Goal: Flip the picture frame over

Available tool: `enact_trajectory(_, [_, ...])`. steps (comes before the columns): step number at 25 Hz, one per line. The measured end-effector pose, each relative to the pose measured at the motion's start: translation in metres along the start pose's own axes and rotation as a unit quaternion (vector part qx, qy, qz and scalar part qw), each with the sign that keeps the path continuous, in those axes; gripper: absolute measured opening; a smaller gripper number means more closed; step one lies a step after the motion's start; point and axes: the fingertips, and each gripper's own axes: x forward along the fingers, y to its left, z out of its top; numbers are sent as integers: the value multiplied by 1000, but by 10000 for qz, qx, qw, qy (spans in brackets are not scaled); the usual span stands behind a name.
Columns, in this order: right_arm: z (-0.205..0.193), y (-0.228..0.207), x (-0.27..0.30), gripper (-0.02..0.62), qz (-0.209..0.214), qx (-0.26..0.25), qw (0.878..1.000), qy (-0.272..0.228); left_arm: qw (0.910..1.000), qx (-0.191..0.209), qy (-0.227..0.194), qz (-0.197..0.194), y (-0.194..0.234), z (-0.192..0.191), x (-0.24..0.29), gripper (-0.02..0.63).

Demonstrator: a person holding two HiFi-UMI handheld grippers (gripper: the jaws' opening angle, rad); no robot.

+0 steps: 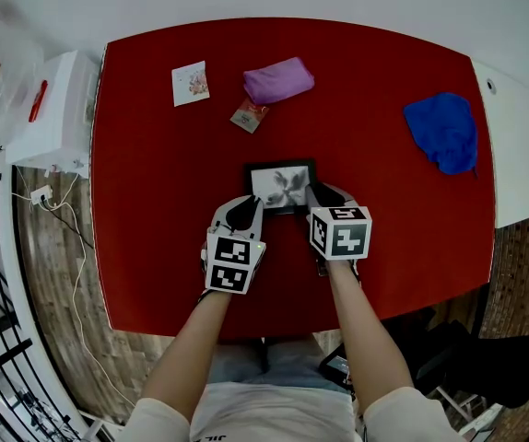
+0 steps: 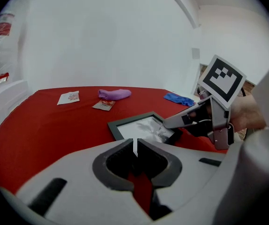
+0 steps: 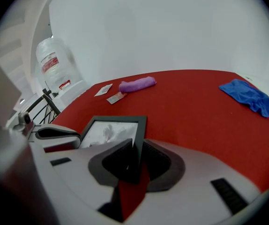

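Both at picture frame [image 1: 281, 184]: right claw [image 1: 315, 194] clamped on, 3 o'clock; left claw [image 1: 246, 205] nearly shut, 7 o'clock, grip unclear.

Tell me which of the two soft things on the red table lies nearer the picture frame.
The purple pouch, just beyond the picture frame; the blue cloth lies much farther off to the right.

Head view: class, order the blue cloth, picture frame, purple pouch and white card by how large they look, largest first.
1-2. blue cloth and picture frame: they look about alike, and the frame's near corners are covered, so unranked.
3. purple pouch.
4. white card.
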Motion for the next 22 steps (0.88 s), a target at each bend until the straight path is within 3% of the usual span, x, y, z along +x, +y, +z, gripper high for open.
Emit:
enact_trajectory(5, [5,1,-3,76,22,-143,9996,-253,10000,59,-63,-19,1,1,-1,34])
enact_trajectory(10, [18,-2,-25,77,-231,-376,9974,-573,9995,182,-209,133,8,18,-20,34])
enact_trajectory(15, [22,33,-83,72,-148,-730,9937,-832,9987,197,-374,274,-3,40,-81,16])
enact_trajectory(17, [20,51,-113,12,-127,-859,9917,-946,9986,98,-446,262,-12,47,-110,6])
enact_trajectory(22, [10,95,-174,5,-7,-926,9888,-1167,9970,-262,-620,374,-36,50,-175,6])
